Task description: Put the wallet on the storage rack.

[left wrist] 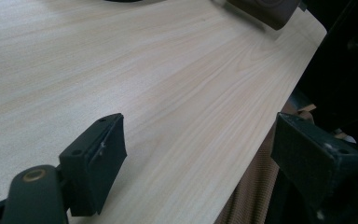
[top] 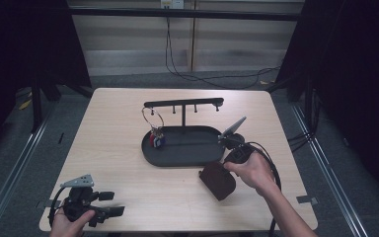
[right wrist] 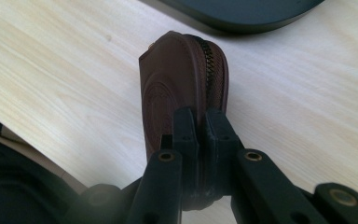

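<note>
Up close, right claw [right wrist: 200, 140] clamped on brown zip pouch [right wrist: 177, 88]; left claw [left wrist: 200, 163] apart, over bare table [left wrist: 168, 70]

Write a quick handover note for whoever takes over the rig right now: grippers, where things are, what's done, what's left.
Right gripper: shut on the brown zip pouch, gripping its edge, near the table's front right beside the black tray.
Left gripper: open, holding nothing, over the table's front left corner.
Keys on a ring hang from the rack above the tray.
Done: pouch gripped.
Left: probably placing the pouch, perhaps in the tray; the destination is unclear.
</note>
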`<state>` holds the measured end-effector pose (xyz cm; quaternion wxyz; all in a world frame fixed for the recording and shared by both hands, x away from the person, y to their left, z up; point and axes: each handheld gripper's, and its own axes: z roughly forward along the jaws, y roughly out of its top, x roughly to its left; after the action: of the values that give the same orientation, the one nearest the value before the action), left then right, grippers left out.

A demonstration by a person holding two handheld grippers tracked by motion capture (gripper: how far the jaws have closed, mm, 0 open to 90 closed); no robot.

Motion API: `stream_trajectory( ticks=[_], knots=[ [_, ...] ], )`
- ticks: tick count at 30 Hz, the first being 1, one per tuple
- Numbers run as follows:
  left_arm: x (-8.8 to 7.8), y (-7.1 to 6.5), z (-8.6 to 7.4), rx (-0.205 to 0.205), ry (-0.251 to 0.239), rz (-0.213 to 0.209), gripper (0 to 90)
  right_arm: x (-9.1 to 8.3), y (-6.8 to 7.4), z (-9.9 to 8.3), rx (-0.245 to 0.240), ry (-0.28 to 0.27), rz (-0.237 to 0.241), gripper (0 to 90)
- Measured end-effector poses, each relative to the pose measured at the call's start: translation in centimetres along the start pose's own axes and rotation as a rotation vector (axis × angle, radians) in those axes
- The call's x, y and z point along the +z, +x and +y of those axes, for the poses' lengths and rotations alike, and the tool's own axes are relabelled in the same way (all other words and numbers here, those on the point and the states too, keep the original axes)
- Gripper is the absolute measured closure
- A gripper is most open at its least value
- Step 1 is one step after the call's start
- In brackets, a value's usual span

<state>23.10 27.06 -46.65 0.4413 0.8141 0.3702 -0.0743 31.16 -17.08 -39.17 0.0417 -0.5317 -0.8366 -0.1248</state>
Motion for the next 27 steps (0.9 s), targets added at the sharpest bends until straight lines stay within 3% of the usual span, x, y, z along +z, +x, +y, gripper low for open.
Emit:
stream_trajectory(
  ticks=[6, 8, 20, 27],
  knots=[
    [0.2, 0.1, 0.1, 0.004, 0.013, 0.000, 17.2, -0.3, -0.2, -0.1, 0.000, 0.004, -0.006, 83.8],
    [0.2, 0.0, 0.1, 0.003, 0.012, -0.005, 16.9, -0.5, -0.4, -0.1, 0.003, 0.017, -0.028, 83.7],
    [0.2, 0.0, 0.1, -0.002, 0.008, 0.005, 16.3, -2.8, -0.9, -0.5, 0.026, -0.004, -0.072, 83.7],
    [0.5, -0.1, 0.1, 0.017, 0.038, 0.009, 16.2, -3.8, -1.2, -0.5, 0.036, -0.021, -0.084, 83.6]
  ],
)
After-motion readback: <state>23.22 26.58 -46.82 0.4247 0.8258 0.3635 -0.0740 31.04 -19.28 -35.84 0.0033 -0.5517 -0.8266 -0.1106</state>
